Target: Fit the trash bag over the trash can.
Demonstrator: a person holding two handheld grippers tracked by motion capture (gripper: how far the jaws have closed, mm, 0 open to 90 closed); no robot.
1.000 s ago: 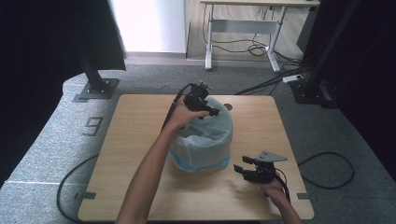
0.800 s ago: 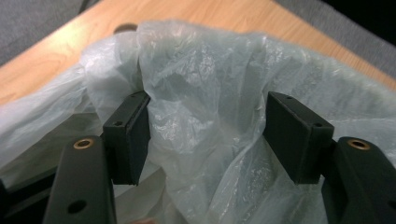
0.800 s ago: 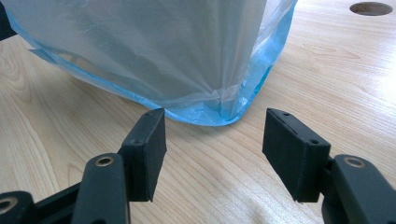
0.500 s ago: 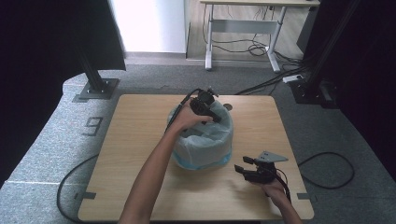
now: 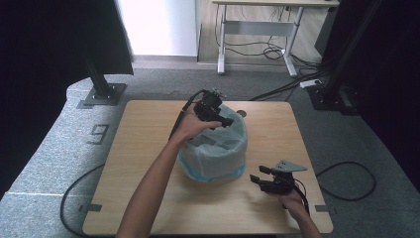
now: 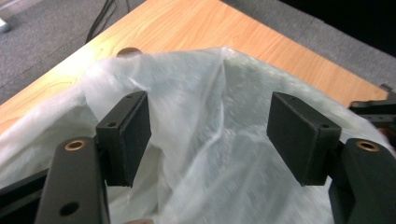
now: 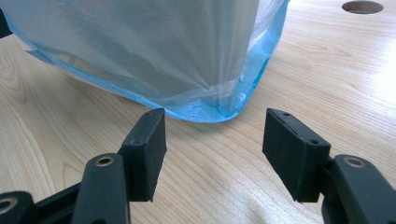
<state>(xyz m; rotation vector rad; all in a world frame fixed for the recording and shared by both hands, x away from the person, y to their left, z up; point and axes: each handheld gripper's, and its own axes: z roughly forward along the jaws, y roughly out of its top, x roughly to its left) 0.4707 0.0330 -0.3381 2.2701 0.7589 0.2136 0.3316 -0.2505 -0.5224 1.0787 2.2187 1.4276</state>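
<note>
1. One wooden table [image 5: 148, 148] carries the whole job; a bin lined with a white plastic bag [image 5: 214, 148] stands near its middle, upright, mouth facing up, pale blue edge of the liner showing at the base.
2. Bag in the left gripper view: thin, wrinkled film [image 6: 210, 140] spreads below and ahead of the jaws, its rim arcing across the far side toward the table corner.
3. Left gripper [image 5: 214, 113] hangs over the far-left rim of the bag, above the mouth. Jaws have just been opening a little; they stand wide apart, the film lies behind the gap, and neither pad presses on it. Nothing held.
4. Right gripper [image 5: 270, 182] sits low by the table's near-right part, just beside the bin's base, pointing at it. Its own view shows the blue bottom corner [image 7: 219, 109] straight ahead of the gap, apart from the pads. Jaws wide, empty.
5. Key relation, as I judge it: the bag rim lies directly under the left fingers, so the left hand is the nearer one for any pinch of the rim; right is placed to steady the base.
</note>
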